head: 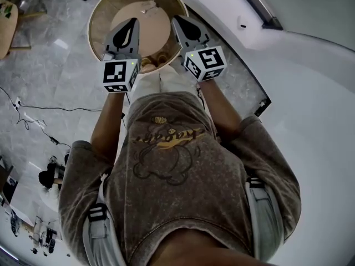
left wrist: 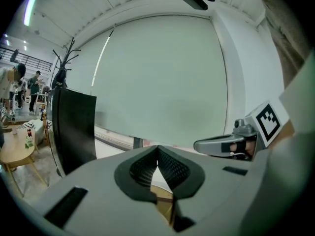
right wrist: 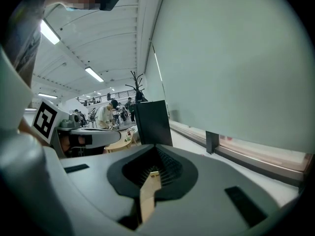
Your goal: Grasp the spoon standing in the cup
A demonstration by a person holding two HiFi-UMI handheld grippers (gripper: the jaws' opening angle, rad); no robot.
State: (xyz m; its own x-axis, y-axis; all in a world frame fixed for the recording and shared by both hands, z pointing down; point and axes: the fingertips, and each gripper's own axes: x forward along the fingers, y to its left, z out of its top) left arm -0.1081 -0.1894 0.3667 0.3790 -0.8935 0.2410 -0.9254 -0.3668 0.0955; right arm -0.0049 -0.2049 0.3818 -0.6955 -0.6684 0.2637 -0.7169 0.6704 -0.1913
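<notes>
In the head view I hold both grippers side by side over the near edge of a round wooden table (head: 102,10). A small pale thing (head: 150,5) stands on the far part of the tabletop; it is too small to tell whether it is the cup with the spoon. Neither gripper view shows a cup or spoon. My left gripper (head: 133,21) (left wrist: 157,147) is shut, its tips meeting with nothing between them. My right gripper (head: 175,19) (right wrist: 156,149) is shut too and holds nothing. Each gripper view shows the other gripper beside it.
A white curved wall (head: 299,93) runs along the right. Grey marble floor (head: 50,76) with cables lies at the left. A tall black panel (left wrist: 74,127) (right wrist: 153,122) stands ahead, with a low wooden table (left wrist: 15,151) and people beyond it.
</notes>
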